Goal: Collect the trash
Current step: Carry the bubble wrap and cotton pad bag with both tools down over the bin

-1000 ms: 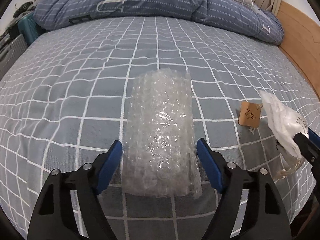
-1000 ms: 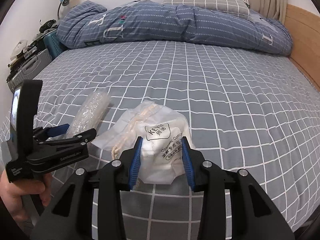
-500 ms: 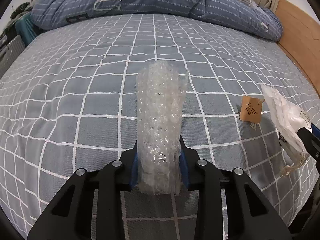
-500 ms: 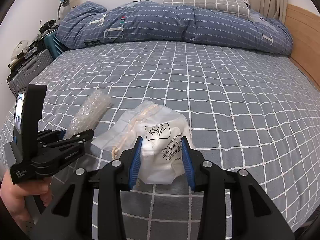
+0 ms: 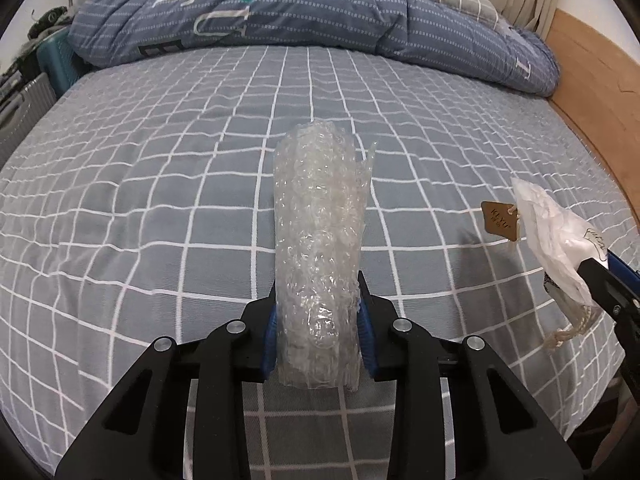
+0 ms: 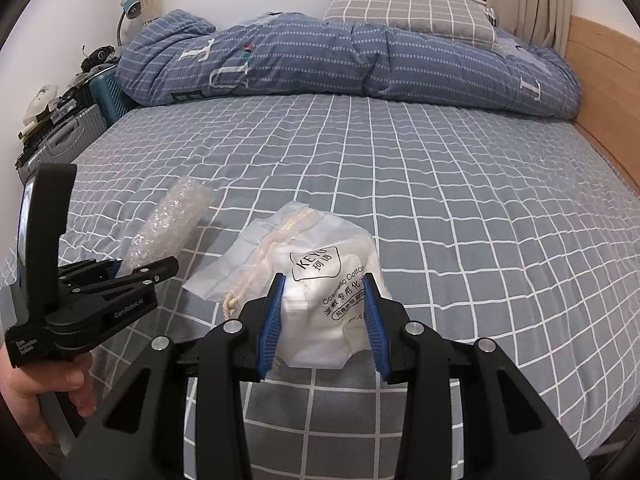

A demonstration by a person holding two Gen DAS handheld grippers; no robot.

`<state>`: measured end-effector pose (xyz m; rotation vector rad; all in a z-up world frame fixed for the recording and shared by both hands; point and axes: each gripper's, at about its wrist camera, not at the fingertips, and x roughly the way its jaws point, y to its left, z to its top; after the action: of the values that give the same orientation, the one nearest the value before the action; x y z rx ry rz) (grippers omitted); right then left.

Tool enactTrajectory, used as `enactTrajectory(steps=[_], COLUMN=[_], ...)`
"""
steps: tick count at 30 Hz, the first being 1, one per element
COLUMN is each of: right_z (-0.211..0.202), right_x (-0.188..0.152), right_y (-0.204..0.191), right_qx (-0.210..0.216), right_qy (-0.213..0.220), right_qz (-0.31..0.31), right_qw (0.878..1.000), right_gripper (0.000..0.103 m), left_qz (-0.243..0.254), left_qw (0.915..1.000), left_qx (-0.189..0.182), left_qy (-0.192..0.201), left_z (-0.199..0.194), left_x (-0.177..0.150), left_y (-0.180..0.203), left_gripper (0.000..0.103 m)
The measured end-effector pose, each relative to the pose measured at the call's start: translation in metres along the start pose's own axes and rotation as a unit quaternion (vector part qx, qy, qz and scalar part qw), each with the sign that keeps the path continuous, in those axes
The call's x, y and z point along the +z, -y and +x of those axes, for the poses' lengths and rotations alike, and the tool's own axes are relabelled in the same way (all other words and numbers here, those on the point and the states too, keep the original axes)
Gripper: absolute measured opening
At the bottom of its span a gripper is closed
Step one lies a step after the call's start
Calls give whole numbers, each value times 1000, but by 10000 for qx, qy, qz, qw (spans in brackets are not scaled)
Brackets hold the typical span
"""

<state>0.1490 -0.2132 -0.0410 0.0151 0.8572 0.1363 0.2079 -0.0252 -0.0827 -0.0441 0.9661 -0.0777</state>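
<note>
Bubble-wrap roll crinkly, clamped in left gripper; right gripper pinches white plastic pouch.

glossy clear bubble wrap, matt cloth sheet, perhaps cardboard tag.

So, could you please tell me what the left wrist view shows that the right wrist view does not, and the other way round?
Only the left wrist view shows the small brown card tag on the bed beside the white bag, and the left gripper from behind, shut on the bubble wrap. Only the right wrist view shows the hand holding that gripper, the grey checked pillow, the window, and the bag's printed label. Both show the clear bubble wrap roll, the white plastic drawstring bag in the right gripper, the grey checked bedsheet and the blue quilt.
</note>
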Motion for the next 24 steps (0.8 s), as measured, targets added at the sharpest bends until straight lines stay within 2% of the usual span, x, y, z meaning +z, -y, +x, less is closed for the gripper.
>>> enactTrajectory(steps=[11, 24], right_z=[-39, -91], right_x=[7, -10], right_y=[-9, -19], right_qx=[-74, -59], right_qy=[272, 609], right_qz=[-84, -115], right_qw=[9996, 9981], right_gripper=[36, 36], left_qz=[-26, -12], left_qw=[9997, 9982], left_qx=[-45, -95], left_qy=[251, 593], left_z=[-48, -110], left_x=[-1, -29], left_y=[0, 4], left_gripper=[32, 32])
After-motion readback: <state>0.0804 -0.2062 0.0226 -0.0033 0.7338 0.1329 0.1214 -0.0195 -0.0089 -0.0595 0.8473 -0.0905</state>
